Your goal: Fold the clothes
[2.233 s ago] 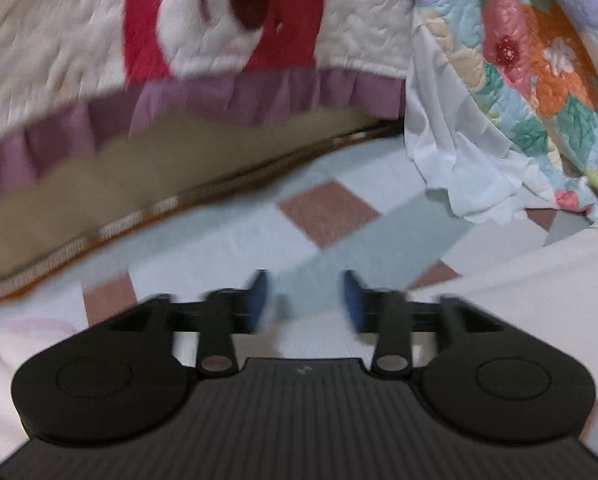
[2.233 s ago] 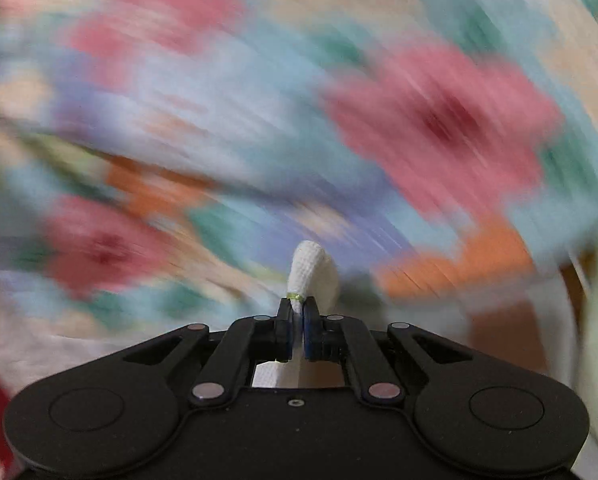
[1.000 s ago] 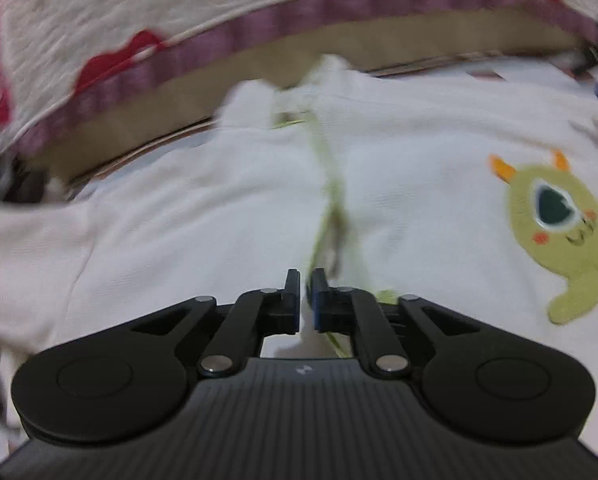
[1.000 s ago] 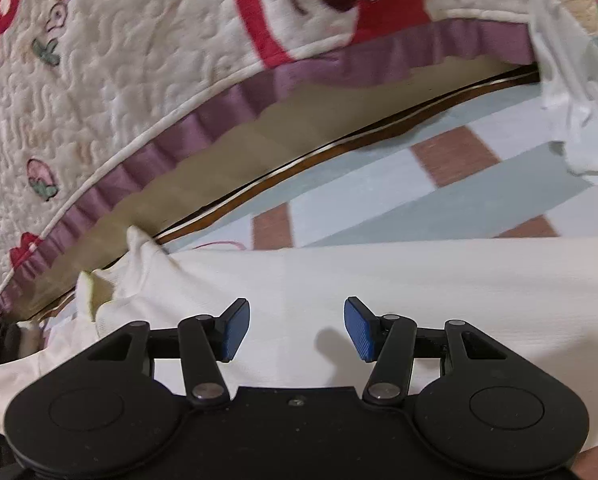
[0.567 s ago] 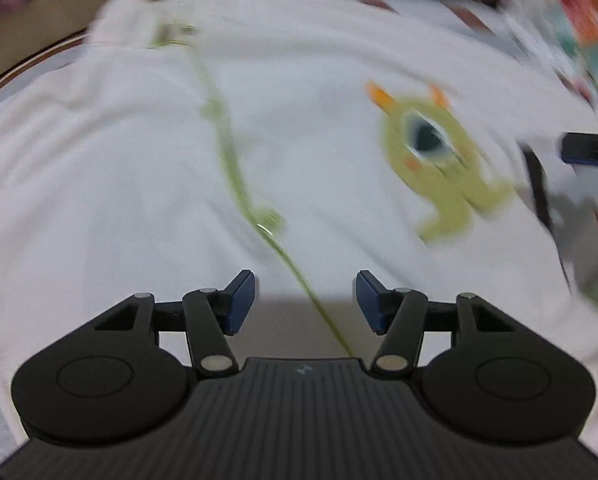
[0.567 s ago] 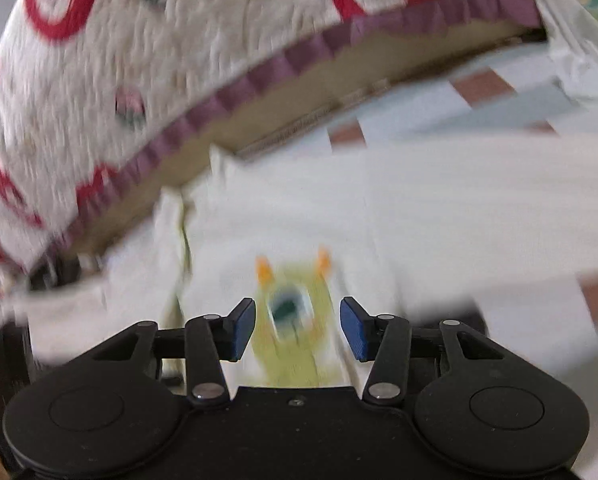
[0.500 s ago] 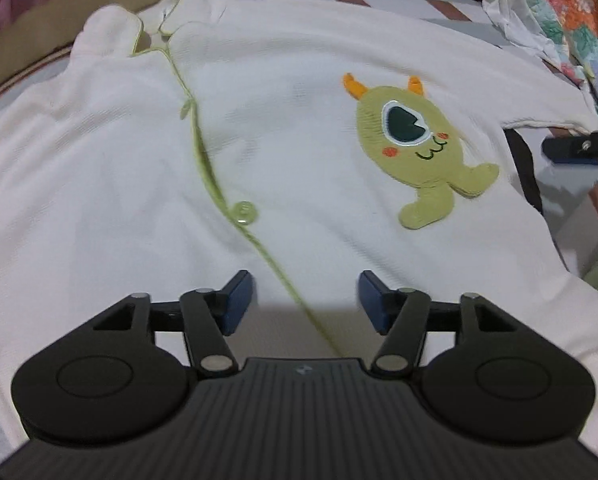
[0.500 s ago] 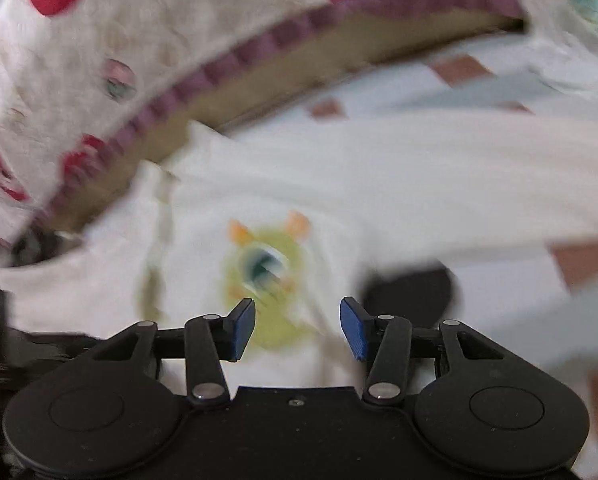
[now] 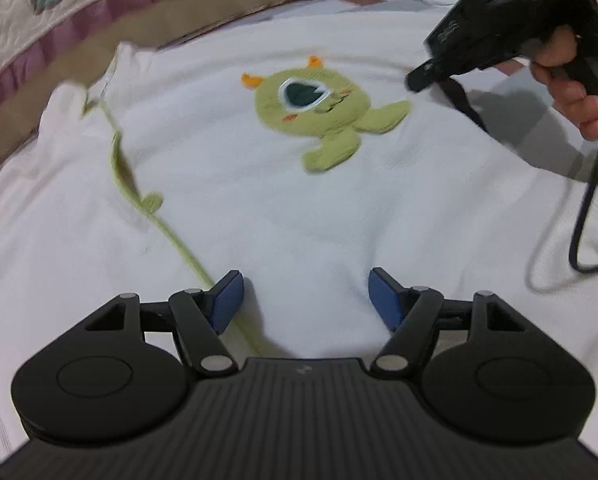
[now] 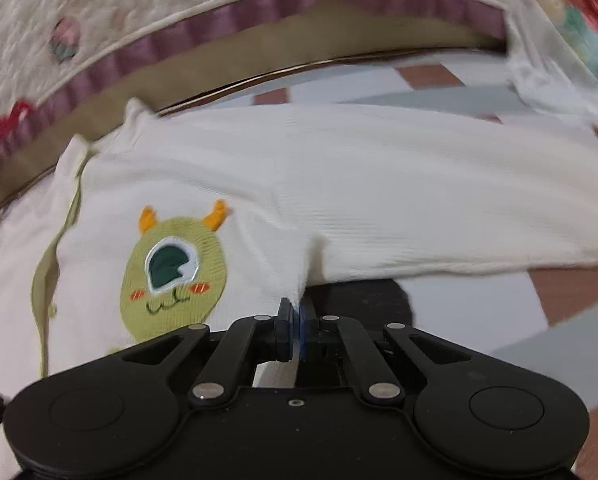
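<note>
A white knit cardigan (image 9: 227, 168) with a green one-eyed monster patch (image 9: 319, 104) and green placket trim lies spread on the bed. My left gripper (image 9: 305, 298) is open just above its lower front, with white fabric between the blue pads. My right gripper (image 10: 297, 324) is shut on the cardigan (image 10: 339, 184) at the armpit edge, beside the monster patch (image 10: 171, 272). In the left wrist view the right gripper (image 9: 419, 78) shows at the garment's right side, held by a hand.
A checked bedsheet (image 10: 479, 308) lies under the cardigan. A quilted cover with purple frill (image 10: 179, 36) borders the far side. A floral quilt (image 10: 579, 20) is bunched at the far right. A black cable (image 9: 579, 208) hangs from the right gripper.
My right gripper came down to the cardigan's armpit edge and shut on it. My left gripper stayed open and moved closer over the lower front.
</note>
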The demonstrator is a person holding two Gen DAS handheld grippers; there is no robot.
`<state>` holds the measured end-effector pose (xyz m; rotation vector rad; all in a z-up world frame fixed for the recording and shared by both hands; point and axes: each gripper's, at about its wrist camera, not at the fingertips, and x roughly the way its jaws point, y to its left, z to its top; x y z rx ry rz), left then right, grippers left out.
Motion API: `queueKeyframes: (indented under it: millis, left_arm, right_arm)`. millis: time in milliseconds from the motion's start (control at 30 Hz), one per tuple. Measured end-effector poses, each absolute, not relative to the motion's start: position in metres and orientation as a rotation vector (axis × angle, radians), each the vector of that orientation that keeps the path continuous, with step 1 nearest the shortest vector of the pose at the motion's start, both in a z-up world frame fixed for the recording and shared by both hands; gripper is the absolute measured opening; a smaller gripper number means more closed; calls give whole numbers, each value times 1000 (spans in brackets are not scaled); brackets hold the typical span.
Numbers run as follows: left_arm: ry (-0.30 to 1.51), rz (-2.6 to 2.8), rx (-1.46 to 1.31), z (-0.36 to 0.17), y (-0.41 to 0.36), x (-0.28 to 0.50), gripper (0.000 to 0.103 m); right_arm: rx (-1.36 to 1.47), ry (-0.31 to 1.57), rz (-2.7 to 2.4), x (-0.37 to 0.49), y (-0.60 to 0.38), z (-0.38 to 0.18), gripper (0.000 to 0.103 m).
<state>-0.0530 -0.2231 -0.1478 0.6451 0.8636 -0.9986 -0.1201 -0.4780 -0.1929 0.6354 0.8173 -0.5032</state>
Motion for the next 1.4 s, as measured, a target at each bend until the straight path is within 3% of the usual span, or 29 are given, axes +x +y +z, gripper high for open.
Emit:
queueKeyframes:
  millis: [167, 200, 333, 400, 533, 700, 767, 800, 933, 1000, 1067, 1267, 1400]
  left_arm:
    - [880, -815, 577, -144, -188, -36, 62]
    - [908, -803, 531, -143, -180, -31, 62]
    - [909, -785, 551, -141, -182, -33, 61]
    - [883, -775, 621, -138, -185, -40, 61]
    - [903, -701, 619, -131, -181, -33, 59]
    - [922, -796, 252, -114, -162, -15, 60]
    - [928, -810, 154, -114, -159, -14, 61]
    - [928, -812, 117, -115, -158, -13, 61]
    - [901, -780, 84, -116, -157, -11, 60]
    - [891, -774, 76, -116, -156, -9, 60]
    - [886, -769, 76, -116, -155, -6, 60]
    - [883, -715, 52, -117, -146, 6, 60]
    - [865, -673, 11, -111, -134, 14, 60]
  right_arm:
    - [831, 746, -492, -138, -498, -195, 4]
    - [895, 736, -509, -142, -505, -198, 14]
    - [1149, 604, -609, -176, -532, -207, 32]
    - [1193, 492, -761, -201, -544, -201, 53]
    - [1226, 347, -1137, -252, -564, -197, 53]
    - [1311, 137, -1383, -291, -582, -198, 55]
    - [1312, 108, -1393, -289, -588, -198, 75]
    - [1277, 146, -1378, -280, -591, -196, 79]
    - [1145, 238, -1371, -255, -602, -192, 75]
    - [1121, 232, -1338, -245, -613, -195, 36]
    - [1128, 219, -1286, -238, -624, -204, 12]
    - [1055, 180, -1167, -208, -622, -189, 8]
    - [757, 121, -895, -159, -584, -125, 8]
